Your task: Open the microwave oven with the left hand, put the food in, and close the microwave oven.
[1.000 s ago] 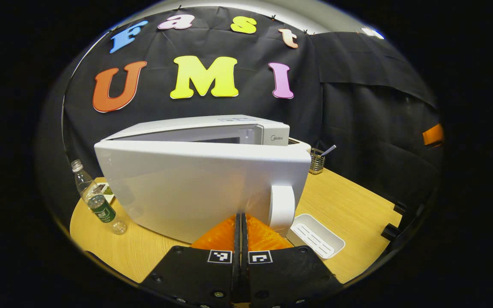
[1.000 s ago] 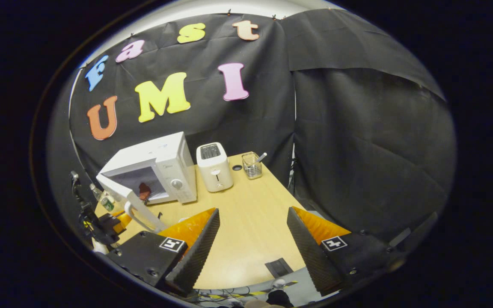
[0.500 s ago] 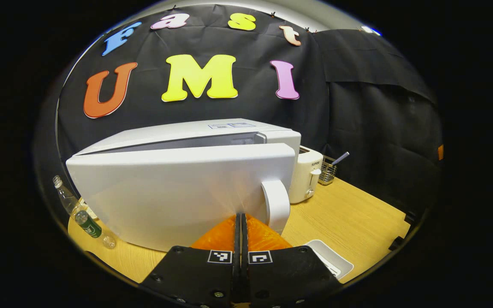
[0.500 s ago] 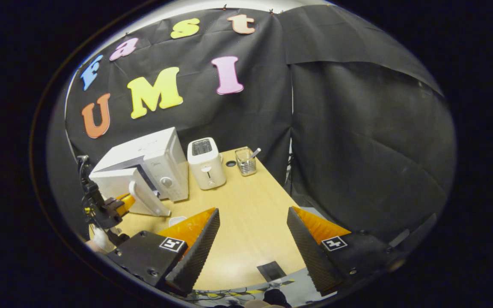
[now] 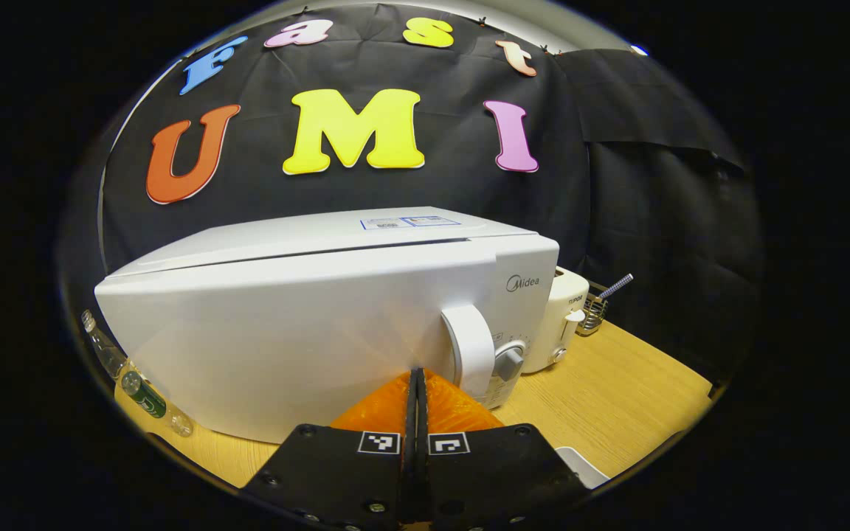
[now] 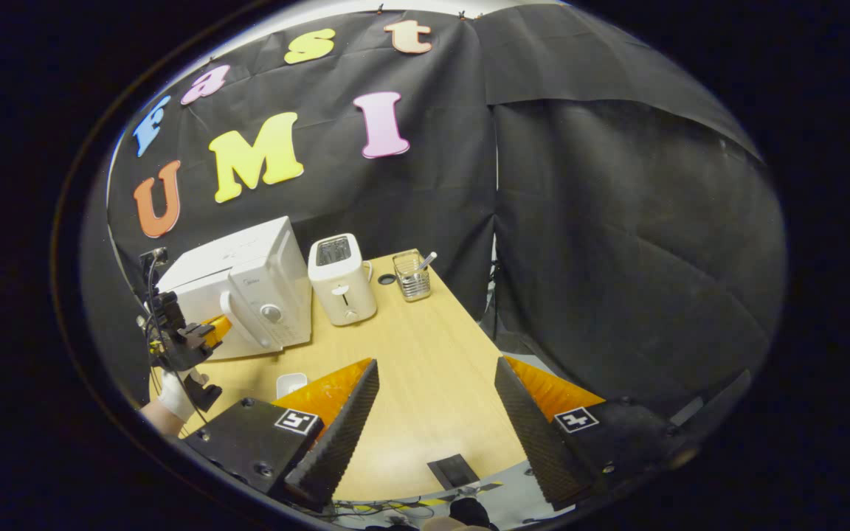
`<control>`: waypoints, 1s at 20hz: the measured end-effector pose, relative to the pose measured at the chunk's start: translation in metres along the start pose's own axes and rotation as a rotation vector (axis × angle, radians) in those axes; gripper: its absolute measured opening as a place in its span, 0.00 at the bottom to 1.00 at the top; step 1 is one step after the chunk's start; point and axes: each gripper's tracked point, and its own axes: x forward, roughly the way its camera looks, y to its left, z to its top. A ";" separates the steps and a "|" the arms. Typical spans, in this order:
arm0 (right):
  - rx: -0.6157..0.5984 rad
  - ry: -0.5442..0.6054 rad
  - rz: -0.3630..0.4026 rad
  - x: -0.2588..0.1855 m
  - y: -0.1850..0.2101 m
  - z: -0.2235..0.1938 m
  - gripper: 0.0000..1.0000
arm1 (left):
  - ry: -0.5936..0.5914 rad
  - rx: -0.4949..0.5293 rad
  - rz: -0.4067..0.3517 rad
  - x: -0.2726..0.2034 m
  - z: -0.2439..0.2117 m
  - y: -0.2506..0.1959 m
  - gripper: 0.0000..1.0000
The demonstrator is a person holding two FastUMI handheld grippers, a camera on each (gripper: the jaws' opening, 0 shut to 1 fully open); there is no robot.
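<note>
Wooden tabletop | microwave door nearly shut | left hand-held gripper closed, tips against door | right hand-held gripper wide open, empty

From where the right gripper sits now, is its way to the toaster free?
Probably yes. The right gripper is open over bare table, and nothing stands between it and the toaster; the microwave and utensil holder flank that path.

Even overhead light is brightening the white microwave door and the wooden table, leaving only soft shadows. Fisheye distortion is bowing straight edges strongly toward the rims, where brightness is falling off, while the centres are staying sharp.
</note>
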 end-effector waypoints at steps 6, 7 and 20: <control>-0.001 0.007 0.000 0.005 -0.003 -0.006 1.00 | 0.007 0.015 0.052 0.011 0.003 0.006 0.00; -0.002 0.012 0.002 0.005 -0.003 -0.007 1.00 | 0.010 -0.011 0.056 0.013 0.004 0.004 0.00; -0.005 0.003 0.041 -0.001 0.012 -0.011 1.00 | 0.028 -0.005 0.133 -0.021 -0.020 0.014 0.96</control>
